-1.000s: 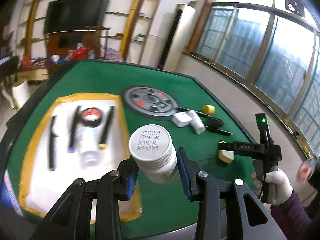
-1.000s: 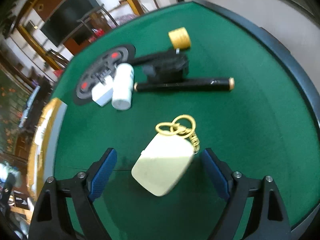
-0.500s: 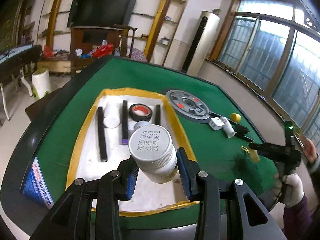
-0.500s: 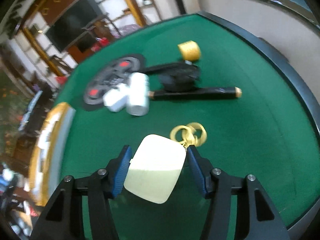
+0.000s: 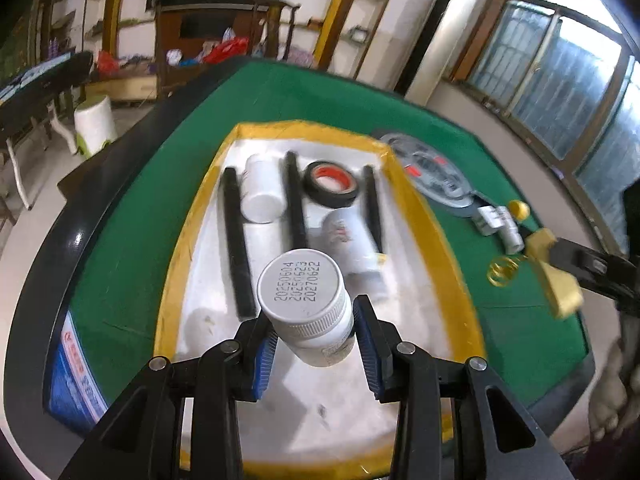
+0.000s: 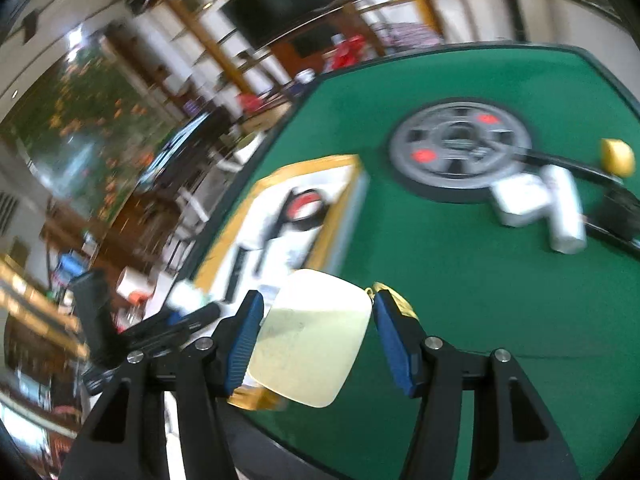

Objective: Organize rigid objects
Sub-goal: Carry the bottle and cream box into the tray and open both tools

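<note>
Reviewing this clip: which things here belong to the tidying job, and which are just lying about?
Job:
- white bottle in left gripper
- cream keychain tag in right gripper
- yellow-rimmed tray with black tape roll, pens, bottles
- yellow cap

Lying about:
- grey weight plate
- television

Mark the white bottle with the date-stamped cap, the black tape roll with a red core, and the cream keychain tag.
White date-stamped bottle [image 5: 301,285]: left wrist view, on the cap.
Black tape roll with a red core [image 5: 330,184]: left wrist view, on its near rim.
Cream keychain tag [image 6: 312,338]: right wrist view, on its flat face.
</note>
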